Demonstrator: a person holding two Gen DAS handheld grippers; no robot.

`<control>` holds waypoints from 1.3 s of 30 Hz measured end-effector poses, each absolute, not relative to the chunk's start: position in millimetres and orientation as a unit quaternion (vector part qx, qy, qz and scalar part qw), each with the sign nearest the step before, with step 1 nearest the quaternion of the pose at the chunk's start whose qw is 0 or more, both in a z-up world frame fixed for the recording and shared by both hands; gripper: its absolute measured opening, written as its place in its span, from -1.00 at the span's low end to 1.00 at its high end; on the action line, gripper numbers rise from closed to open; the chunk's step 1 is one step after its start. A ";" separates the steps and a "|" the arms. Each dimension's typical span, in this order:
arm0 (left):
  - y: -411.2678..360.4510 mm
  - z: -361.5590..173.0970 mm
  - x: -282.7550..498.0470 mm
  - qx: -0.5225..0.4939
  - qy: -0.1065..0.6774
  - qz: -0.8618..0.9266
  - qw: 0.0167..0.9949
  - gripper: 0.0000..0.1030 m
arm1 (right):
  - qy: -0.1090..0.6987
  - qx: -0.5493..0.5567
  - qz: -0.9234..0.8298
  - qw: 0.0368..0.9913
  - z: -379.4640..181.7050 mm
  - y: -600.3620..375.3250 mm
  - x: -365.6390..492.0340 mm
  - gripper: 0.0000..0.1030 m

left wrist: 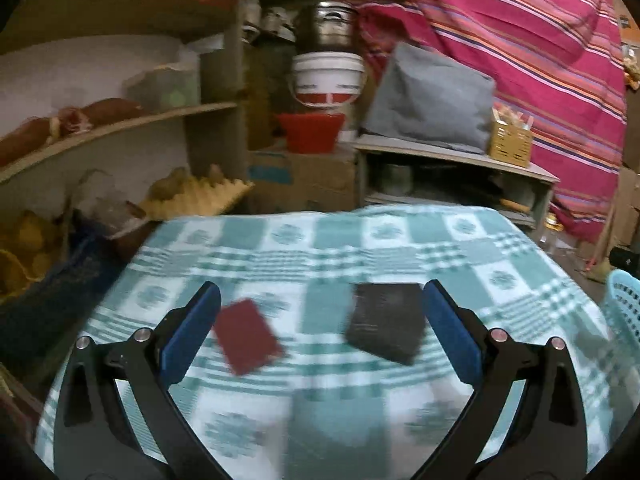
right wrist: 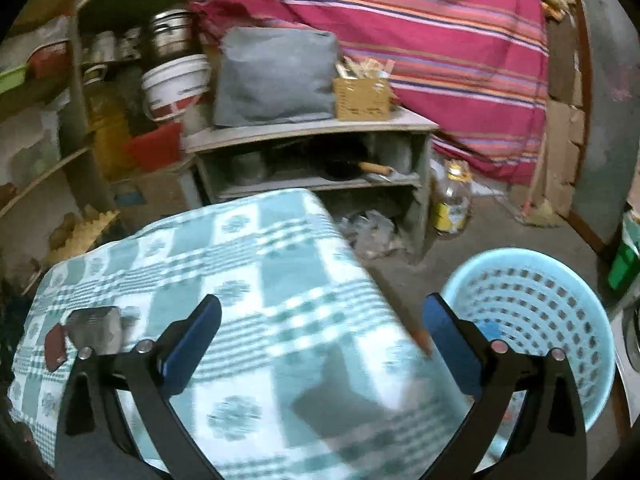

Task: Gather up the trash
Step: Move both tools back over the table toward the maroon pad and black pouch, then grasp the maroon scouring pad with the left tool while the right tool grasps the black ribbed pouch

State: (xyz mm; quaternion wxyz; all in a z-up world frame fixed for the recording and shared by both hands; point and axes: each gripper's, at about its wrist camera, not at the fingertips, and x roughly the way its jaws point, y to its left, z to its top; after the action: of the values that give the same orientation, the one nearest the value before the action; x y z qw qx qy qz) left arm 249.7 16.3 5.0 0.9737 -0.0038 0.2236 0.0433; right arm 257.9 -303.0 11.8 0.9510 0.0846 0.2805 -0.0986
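A red flat packet (left wrist: pixel 248 336) and a dark flat packet (left wrist: pixel 386 322) lie on the green-checked tablecloth (left wrist: pixel 320 248). My left gripper (left wrist: pixel 320 300) is open and empty, hovering just above and in front of both packets, which sit between its blue fingers (left wrist: pixel 192 332). My right gripper (right wrist: pixel 322 308) is open and empty over the table's right corner. In the right wrist view the two packets (right wrist: pixel 94 330) lie at the far left. A light blue perforated basket (right wrist: pixel 528 320) stands on the floor right of the table, with small items inside; its rim also shows in the left wrist view (left wrist: pixel 624 304).
Shelves with pots, a white bucket (left wrist: pixel 328 78) and a red tub (left wrist: pixel 310 132) stand behind the table. A low grey cabinet (right wrist: pixel 312 160) carries a grey cushion (right wrist: pixel 276 76) and a yellow box. A striped pink cloth (right wrist: pixel 420 40) hangs behind. A jar (right wrist: pixel 452 200) stands on the floor.
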 end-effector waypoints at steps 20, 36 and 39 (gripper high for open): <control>124.0 -22.7 283.8 -0.034 0.316 0.074 0.945 0.90 | 0.266 0.005 -0.020 0.964 4.2 -185.1 286.8 0.91; 98.6 -63.9 343.5 -0.046 0.399 0.059 0.914 0.89 | 0.327 0.005 -0.037 0.944 -21.4 -186.7 323.3 0.91; 98.7 -71.7 349.6 -0.055 0.415 0.060 0.906 0.89 | 0.337 0.005 -0.045 0.940 -25.4 -188.1 326.6 0.91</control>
State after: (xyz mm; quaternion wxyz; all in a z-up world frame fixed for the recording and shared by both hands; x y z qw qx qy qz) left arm 349.6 98.7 -71.7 0.9061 -0.0548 0.4151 0.0596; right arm 326.6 -188.1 -25.4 0.9403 0.0055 0.3373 -0.0452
